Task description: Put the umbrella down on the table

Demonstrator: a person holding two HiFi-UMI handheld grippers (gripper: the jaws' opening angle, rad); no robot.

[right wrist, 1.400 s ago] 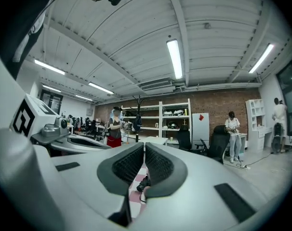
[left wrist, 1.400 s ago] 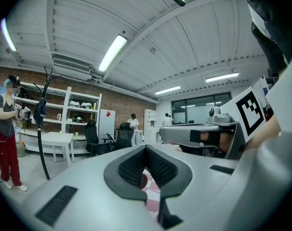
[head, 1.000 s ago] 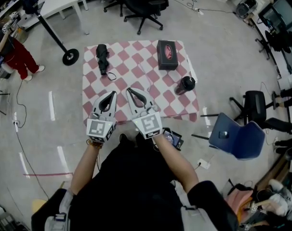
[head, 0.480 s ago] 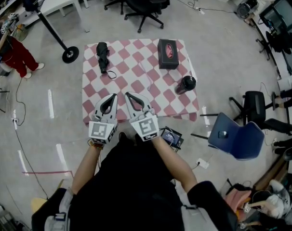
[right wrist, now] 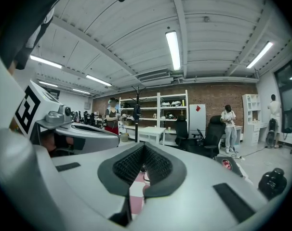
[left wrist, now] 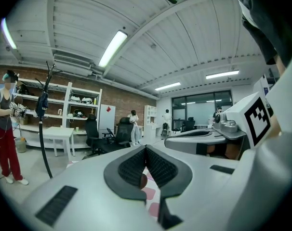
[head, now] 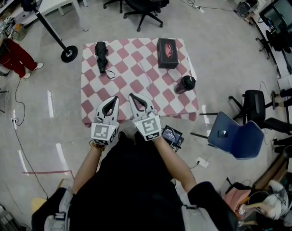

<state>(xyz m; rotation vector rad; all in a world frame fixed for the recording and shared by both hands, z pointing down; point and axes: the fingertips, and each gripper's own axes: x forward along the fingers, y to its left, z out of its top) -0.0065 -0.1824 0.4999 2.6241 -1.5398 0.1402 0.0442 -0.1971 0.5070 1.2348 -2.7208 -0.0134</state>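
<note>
The folded black umbrella [head: 101, 57] lies on the far left part of the checkered table [head: 160, 90], its strap loop trailing toward me. Both grippers hover side by side over the table's near edge, well short of the umbrella. My left gripper [head: 113, 99] [left wrist: 146, 147] is shut with nothing between its pads. My right gripper [head: 133, 96] [right wrist: 144, 146] is shut and empty too. Each gripper view shows only its own jaws, a strip of checkered cloth below and the other gripper alongside.
A black box with a red print [head: 166, 53] stands at the table's far right and a dark bottle [head: 185, 84] at its right edge. A blue chair [head: 235, 137], a stand's base [head: 69, 56], office chairs [head: 141, 1] and a person [head: 11, 52] surround the table.
Both grippers have sunk a little and drawn slightly toward me over the table's near edge. The umbrella has not moved.
</note>
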